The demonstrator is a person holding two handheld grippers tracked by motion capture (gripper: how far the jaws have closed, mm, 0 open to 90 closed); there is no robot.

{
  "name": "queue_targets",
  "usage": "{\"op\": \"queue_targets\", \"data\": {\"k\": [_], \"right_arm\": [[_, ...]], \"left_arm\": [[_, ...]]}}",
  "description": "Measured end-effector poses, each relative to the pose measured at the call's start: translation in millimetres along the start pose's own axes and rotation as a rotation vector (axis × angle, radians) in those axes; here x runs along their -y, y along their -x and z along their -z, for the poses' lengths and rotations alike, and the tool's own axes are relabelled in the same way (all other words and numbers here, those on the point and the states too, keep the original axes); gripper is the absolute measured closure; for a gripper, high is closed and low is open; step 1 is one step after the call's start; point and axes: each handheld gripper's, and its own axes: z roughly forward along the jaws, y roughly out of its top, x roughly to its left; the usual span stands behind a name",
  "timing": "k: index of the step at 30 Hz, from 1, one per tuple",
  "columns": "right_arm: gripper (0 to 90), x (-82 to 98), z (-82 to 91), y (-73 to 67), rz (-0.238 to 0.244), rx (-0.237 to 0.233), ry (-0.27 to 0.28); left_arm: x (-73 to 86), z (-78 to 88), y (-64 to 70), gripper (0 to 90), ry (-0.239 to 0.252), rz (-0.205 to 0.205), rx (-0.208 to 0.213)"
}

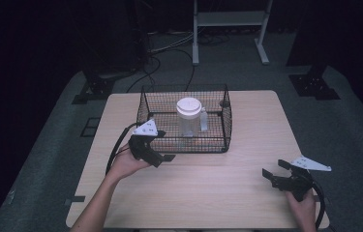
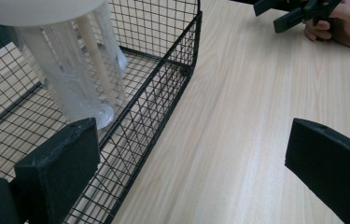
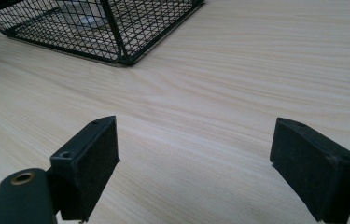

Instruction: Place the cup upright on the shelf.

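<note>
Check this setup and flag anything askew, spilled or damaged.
Nothing stands out. The jug stands upright in the basket, lid on, with no spill showing on the table. Both grippers, left and right, are open and empty.

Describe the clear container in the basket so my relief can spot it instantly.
On the light wooden table sits a black wire basket, toward the far side. Standing upright inside it is a clear plastic pitcher with a round white lid, the lone pale thing behind the dark mesh.
</note>
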Motion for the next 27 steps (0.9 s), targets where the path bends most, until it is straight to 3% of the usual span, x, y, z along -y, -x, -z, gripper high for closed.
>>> {"op": "queue_targets", "data": {"k": [13, 18, 27], "right_arm": [[14.3, 0.1, 0.0, -0.3, 0.001, 0.0, -0.002], [14.3, 0.1, -0.1, -0.3, 0.003, 0.001, -0.003], [14.3, 0.0, -0.2, -0.5, -0.002, 0.002, -0.004]], "left_arm": [[22.9, 2.4, 10.2, 2.2, 0.007, 0.017, -0.006], [33.4, 5.1, 15.4, 2.2, 0.032, 0.042, 0.001], [48.8, 12.7, 27.2, 2.2, 0.056, 0.045, -0.013]]}}
